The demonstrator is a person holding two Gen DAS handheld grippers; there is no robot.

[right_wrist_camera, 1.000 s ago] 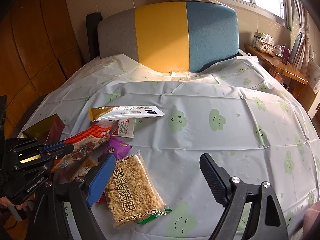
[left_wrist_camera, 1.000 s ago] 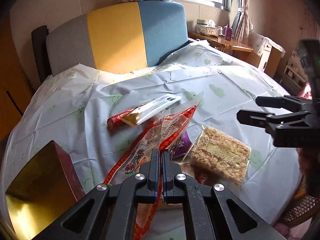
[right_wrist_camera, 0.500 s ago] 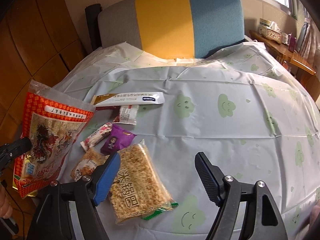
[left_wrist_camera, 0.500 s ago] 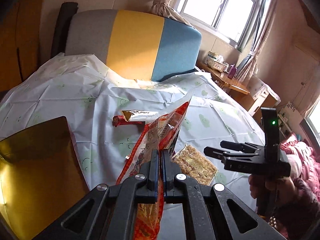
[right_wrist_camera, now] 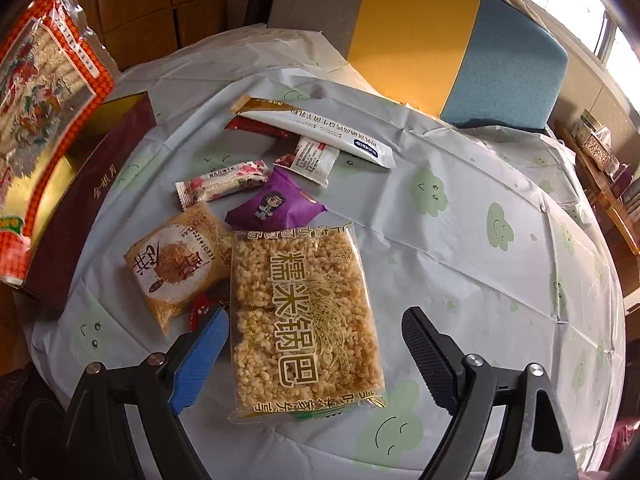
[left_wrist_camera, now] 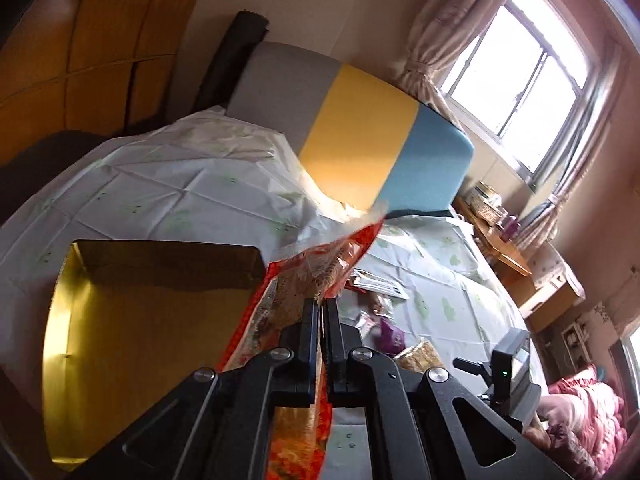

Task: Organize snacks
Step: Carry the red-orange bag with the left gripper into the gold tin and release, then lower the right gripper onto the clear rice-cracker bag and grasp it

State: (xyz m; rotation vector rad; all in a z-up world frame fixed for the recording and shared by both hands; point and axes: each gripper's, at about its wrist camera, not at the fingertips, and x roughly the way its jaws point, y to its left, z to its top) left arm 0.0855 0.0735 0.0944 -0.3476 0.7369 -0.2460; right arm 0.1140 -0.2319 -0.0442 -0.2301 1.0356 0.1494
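Upper left of right wrist view: red snack bag (right_wrist_camera: 38, 92) is held clamped by left gripper (left_wrist_camera: 320, 308), above gold-lined box (right_wrist_camera: 86, 184). Centre: rice-cracker pack (right_wrist_camera: 304, 316) is straddled, untouched, by right gripper (right_wrist_camera: 316, 340), jaws just widened.

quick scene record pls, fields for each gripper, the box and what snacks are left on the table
left gripper: shut on red snack bag, held above gold-lined box
right gripper: open, jaws just widened, straddling rice crisp pack, not pressing it
box: open, at table's left edge
table: purple packet, pink wrapped bar, floss cake pack, long white sachet
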